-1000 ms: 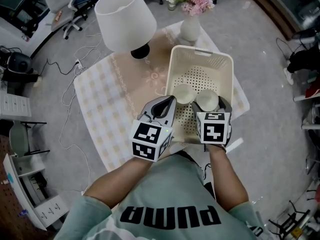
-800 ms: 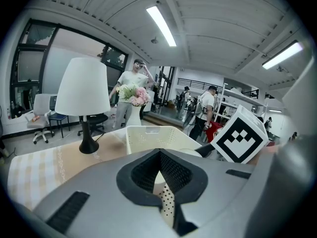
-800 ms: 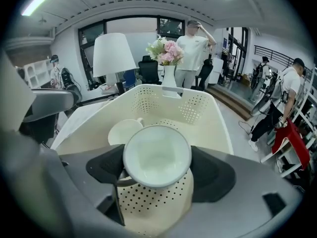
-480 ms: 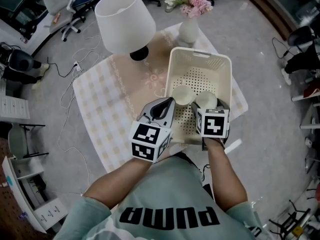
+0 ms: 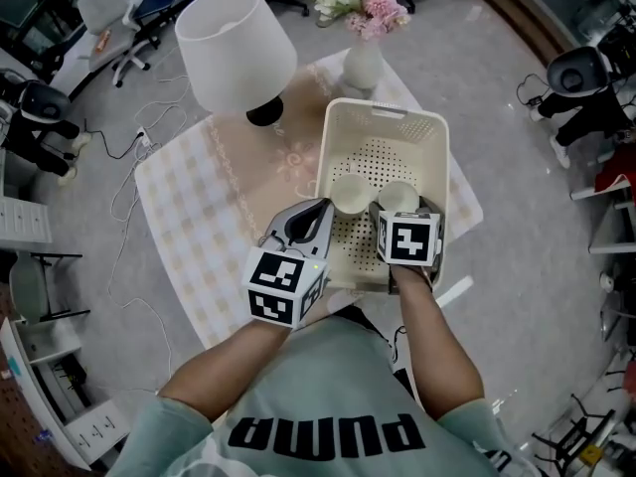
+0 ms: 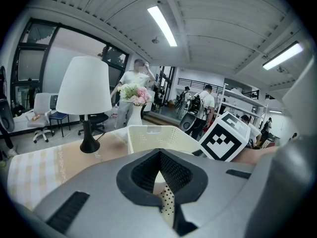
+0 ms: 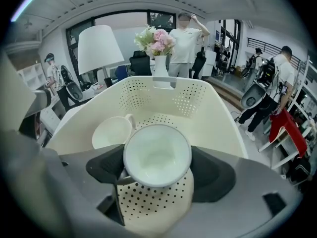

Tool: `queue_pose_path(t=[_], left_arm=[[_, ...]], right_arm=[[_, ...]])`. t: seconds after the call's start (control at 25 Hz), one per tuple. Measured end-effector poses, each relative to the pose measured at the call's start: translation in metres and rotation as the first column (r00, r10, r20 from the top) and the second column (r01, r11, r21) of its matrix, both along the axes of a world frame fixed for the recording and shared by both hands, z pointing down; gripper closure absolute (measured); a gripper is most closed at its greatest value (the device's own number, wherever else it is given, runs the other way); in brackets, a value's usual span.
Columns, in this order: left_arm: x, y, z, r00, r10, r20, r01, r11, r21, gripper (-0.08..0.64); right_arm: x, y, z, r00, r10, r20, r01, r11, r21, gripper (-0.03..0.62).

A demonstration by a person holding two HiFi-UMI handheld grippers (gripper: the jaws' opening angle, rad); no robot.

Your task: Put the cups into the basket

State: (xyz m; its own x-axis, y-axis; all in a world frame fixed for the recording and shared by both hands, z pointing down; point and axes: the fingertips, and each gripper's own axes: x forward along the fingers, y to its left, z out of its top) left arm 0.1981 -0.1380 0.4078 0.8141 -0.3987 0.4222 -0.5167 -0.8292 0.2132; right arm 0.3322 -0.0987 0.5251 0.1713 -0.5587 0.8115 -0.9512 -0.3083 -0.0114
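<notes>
A cream perforated basket (image 5: pixel 384 111) stands on the table, right of the middle. One white cup (image 5: pixel 347 192) sits inside it, near the front left; in the right gripper view this cup (image 7: pixel 112 132) lies against the basket wall (image 7: pixel 163 81). My right gripper (image 5: pixel 398 210) is shut on a second white cup (image 7: pixel 157 155), held upright over the basket's near part. My left gripper (image 5: pixel 320 211) hovers beside the basket's front left corner, jaws together and empty. In the left gripper view the basket (image 6: pixel 148 129) lies just ahead.
A white-shaded lamp (image 5: pixel 236 44) stands at the table's back left. A vase of flowers (image 5: pixel 363 60) stands behind the basket. A pale checked cloth (image 5: pixel 209 197) covers the table. Cables (image 5: pixel 134 182) run over the floor on the left. People stand in the background.
The head camera has shifted, so the whole scene sits a little further left. The right gripper with its cup has edged slightly further over the basket. The left gripper keeps its place.
</notes>
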Motion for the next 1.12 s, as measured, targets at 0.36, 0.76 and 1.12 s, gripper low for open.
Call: queue_pose_path(t=[0.36, 0.76, 1.12], left_arm=[[-0.005, -0.002, 0.004, 1.000, -0.007, 0.012, 0.007, 1.000, -0.011, 0.558], [-0.006, -0.001, 0.004, 1.000, -0.009, 0.009, 0.009, 1.000, -0.014, 0.558], [-0.011, -0.002, 0.003, 1.000, -0.006, 0.000, 0.006, 1.000, -0.017, 0.558]], right_arm=[[0.003, 0.002, 0.012, 0.999, 0.021, 0.036, -0.020, 0.999, -0.045, 0.193], [0.000, 0.004, 0.019, 0.999, 0.009, 0.049, -0.005, 0.996, -0.088, 0.193], [-0.005, 0.006, 0.021, 0.995, 0.011, 0.102, -0.002, 0.996, -0.088, 0.193]])
